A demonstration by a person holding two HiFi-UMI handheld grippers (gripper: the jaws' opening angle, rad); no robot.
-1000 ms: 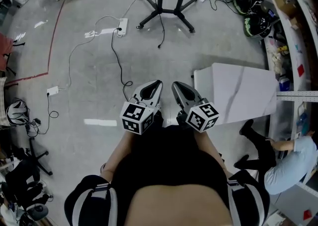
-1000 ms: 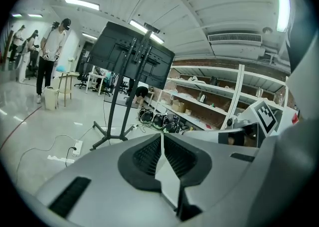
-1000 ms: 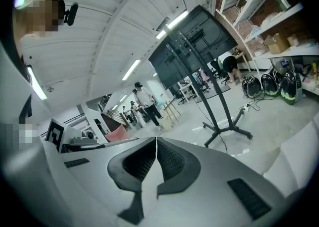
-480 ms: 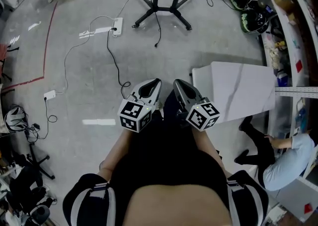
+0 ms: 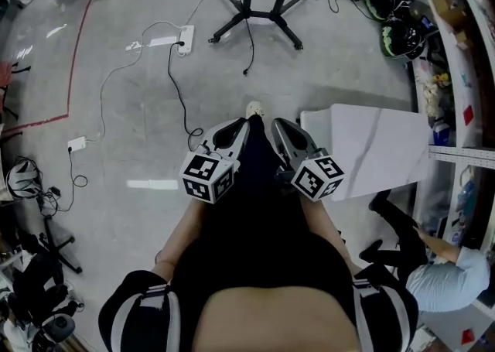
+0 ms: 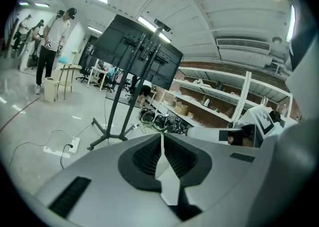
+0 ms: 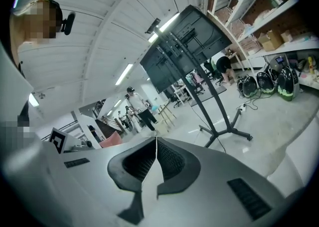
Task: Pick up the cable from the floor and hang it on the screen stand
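A black cable (image 5: 179, 91) runs over the grey floor from a white power strip (image 5: 186, 38) toward me, ending in a loop left of my grippers. The screen stand (image 5: 253, 11) stands at the top, with a short black lead (image 5: 249, 52) dangling from it. My left gripper (image 5: 243, 128) and right gripper (image 5: 276, 129) are held side by side in front of my body, both shut and empty. In the left gripper view the left gripper (image 6: 162, 134) points at the screen stand (image 6: 130, 79). The right gripper (image 7: 156, 139) also faces the screen stand (image 7: 195, 74).
A white table (image 5: 373, 149) stands close on the right, with a seated person (image 5: 439, 277) behind it. Helmets (image 5: 396, 32) and shelves line the right wall. A thin white cord (image 5: 108, 95) and red floor tape (image 5: 75, 56) lie left. People (image 6: 50, 46) stand far off.
I have stepped forward: a shoe now shows ahead of the grippers, and both grippers have moved forward together toward the stand. Both stayed shut.
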